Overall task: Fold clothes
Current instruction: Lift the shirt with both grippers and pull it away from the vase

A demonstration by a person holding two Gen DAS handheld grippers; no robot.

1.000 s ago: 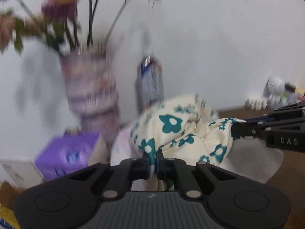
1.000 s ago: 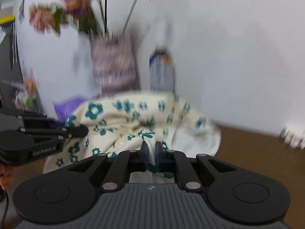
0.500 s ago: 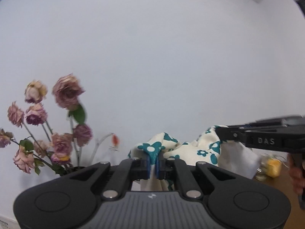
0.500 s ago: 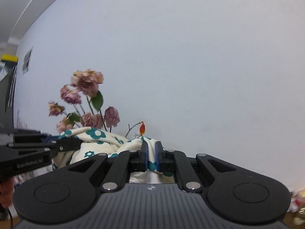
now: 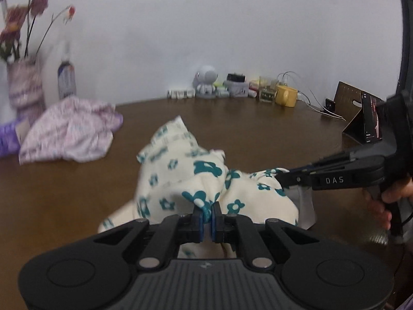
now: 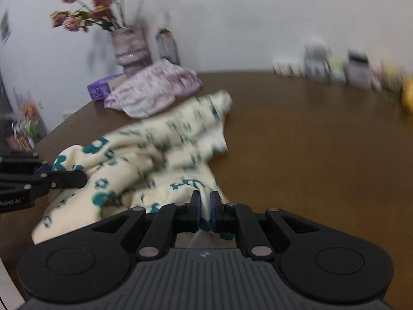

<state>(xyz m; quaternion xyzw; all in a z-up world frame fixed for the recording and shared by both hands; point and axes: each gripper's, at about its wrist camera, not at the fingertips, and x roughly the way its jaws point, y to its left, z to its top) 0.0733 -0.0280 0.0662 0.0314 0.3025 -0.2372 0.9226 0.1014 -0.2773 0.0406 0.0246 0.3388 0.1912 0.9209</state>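
Both tools swung down from wall height; left tool point(image 5: 206, 218) and right tool point(image 6: 205, 211) pinch floral garment point(image 5: 180, 170), bunched on bench point(image 5: 258, 129) near lilac garment point(image 5: 69, 129). 0 folds made.

Soft, even indoor light, no glare. Motion blur smears the cream, teal-flowered garment point(image 6: 155, 152) and far clutter; fisheye edges curve and darken.

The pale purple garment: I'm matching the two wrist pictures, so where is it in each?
Left wrist: pale purple garment lies left of centre, on the table.
Right wrist: it lies upper left, behind the floral garment.
Shared landmark: the vase behind it.
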